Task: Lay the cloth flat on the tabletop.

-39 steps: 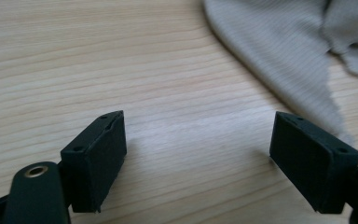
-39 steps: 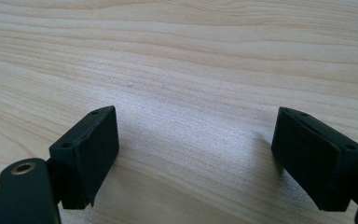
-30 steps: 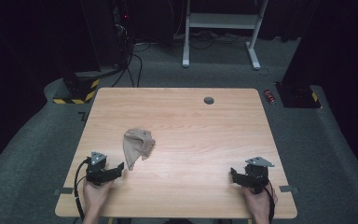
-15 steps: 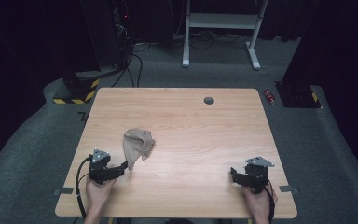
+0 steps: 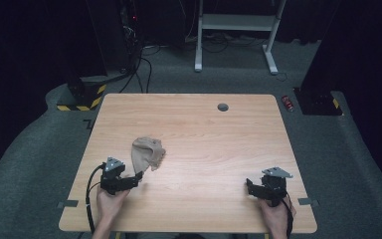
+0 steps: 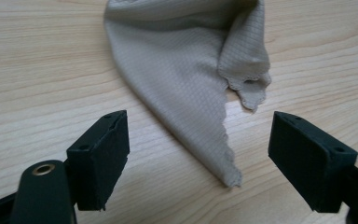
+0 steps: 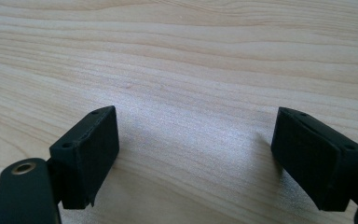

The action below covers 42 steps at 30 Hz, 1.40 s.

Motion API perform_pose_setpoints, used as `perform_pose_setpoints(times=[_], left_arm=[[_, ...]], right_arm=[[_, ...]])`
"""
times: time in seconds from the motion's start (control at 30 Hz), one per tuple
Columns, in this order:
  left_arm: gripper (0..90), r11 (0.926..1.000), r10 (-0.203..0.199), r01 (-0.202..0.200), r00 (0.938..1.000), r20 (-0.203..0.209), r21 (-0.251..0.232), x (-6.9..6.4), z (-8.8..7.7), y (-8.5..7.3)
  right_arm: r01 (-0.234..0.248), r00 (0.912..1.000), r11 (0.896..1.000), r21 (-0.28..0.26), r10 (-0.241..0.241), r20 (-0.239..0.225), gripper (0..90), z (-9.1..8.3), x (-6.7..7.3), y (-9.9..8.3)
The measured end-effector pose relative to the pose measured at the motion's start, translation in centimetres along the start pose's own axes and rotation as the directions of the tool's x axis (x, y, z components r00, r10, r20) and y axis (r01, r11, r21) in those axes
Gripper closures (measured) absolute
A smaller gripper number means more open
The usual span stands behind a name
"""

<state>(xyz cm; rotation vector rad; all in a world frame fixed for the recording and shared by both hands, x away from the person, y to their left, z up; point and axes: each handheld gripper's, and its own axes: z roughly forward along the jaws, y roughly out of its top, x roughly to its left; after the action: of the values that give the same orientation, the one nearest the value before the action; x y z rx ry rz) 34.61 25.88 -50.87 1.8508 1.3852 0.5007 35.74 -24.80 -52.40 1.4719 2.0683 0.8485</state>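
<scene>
Nearest the person, both hands rest at the front edge of the wooden surface, each holding a claw low over the wood. The right claw sits at the near right corner, jaws spread wide with only bare grain between them; it looks parked, well apart from the work, probably waiting until a second grip is needed.

The left claw is at the near left and points forward and to the right, towards the beige cloth. Its jaws are released too, standing wide on either side of the cloth's nearest corner. In the left gripper view that corner tapers to a scalloped point that lies flat on the wood between the two pads, not yet touched by either. The low, level approach suits pinching a thin edge off the surface, so the step in hand appears to be closing on this tip.

Beyond the tip the cloth is bunched and folded over itself, left of centre. Farther off, a small dark round disc lies near the far edge, and a white frame stands on the floor behind.
</scene>
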Motion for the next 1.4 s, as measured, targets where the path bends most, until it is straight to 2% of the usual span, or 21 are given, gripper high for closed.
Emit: perform_pose_setpoints(times=[0.03, 0.23, 0.4, 0.57, 0.73, 0.8, 0.83, 0.9, 0.93, 0.97, 1.13, 1.17, 1.33, 1.4], left_arm=[[22.0, 0.9999, 0.014, -0.014, 0.9999, 0.006, 0.002, -0.2, 0.2, 0.2], [23.9, 0.9996, 0.027, -0.027, 0.9993, 0.027, -0.005, -1.1, 0.8, 1.1], [24.3, 0.9987, 0.051, -0.051, 0.9984, 0.026, -0.002, -1.8, 1.5, 1.9], [25.8, 0.9977, 0.067, -0.067, 0.9977, 0.011, 0.013, -2.4, 3.0, 3.0], [27.0, 0.9969, 0.076, -0.076, 0.9971, -0.006, 0.021, -2.6, 4.0, 3.8], [27.2, 0.9959, 0.085, -0.084, 0.9958, -0.032, 0.032, -2.8, 5.0, 4.5], [28.9, 0.9959, 0.085, -0.084, 0.9958, -0.032, 0.032, -2.8, 5.0, 4.5], [28.0, 0.9946, 0.086, -0.082, 0.9942, -0.065, 0.063, -2.7, 5.8, 4.9], [27.9, 0.9946, 0.086, -0.082, 0.9942, -0.065, 0.063, -2.7, 5.8, 4.9], [28.0, 0.9927, 0.093, -0.085, 0.9916, -0.089, 0.085, -2.6, 6.2, 5.1], [30.3, 0.9934, 0.067, -0.056, 0.9911, -0.115, 0.100, -2.0, 7.0, 5.2], [31.6, 0.9922, 0.042, -0.029, 0.9935, -0.106, 0.121, -1.6, 7.3, 5.0], [40.0, 0.9920, 0.063, -0.051, 0.9928, -0.102, 0.116, -1.6, 7.3, 5.0], [52.7, 0.9915, 0.074, -0.062, 0.9920, -0.102, 0.114, -1.6, 7.2, 5.0]], right_arm=[[0.000, 1.0000, 1.000, 0.001, 0.000, 0.000, 14.7, 0.0, 0.0, 0.0], [-0.002, 1.0000, 1.000, 0.001, 0.002, 0.000, 14.8, 0.0, 0.0, 0.0], [-0.002, 1.0000, 1.000, 0.001, 0.002, 0.000, 14.8, 0.0, 0.0, 0.0], [-0.002, 1.0000, 1.000, 0.001, 0.002, 0.001, 14.8, 0.0, 0.0, 0.0], [0.000, 1.0000, 1.000, 0.001, 0.000, 0.001, 14.8, 0.0, 0.0, 0.0], [0.000, 1.0000, 1.000, 0.001, 0.000, 0.002, 14.8, 0.0, 0.0, 0.0], [0.000, 1.0000, 1.000, 0.001, 0.000, 0.002, 14.8, 0.0, 0.0, 0.0], [-0.001, 1.0000, 1.000, 0.001, 0.001, 0.002, 14.8, 0.0, 0.0, 0.0], [-0.001, 1.0000, 1.000, 0.001, 0.001, 0.002, 14.8, 0.0, 0.0, 0.0], [0.000, 1.0000, 1.000, 0.001, 0.000, 0.002, 14.8, 0.0, 0.0, 0.0], [0.000, 1.0000, 1.000, 0.001, 0.000, 0.002, 14.8, 0.0, 0.0, 0.0], [0.000, 1.0000, 1.000, 0.001, 0.000, 0.002, 14.8, 0.0, 0.0, 0.0], [0.000, 1.0000, 1.000, 0.001, 0.000, 0.002, 14.8, 0.0, 0.0, 0.0], [0.000, 1.0000, 1.000, 0.001, 0.000, 0.002, 14.8, 0.0, 0.0, 0.0]])
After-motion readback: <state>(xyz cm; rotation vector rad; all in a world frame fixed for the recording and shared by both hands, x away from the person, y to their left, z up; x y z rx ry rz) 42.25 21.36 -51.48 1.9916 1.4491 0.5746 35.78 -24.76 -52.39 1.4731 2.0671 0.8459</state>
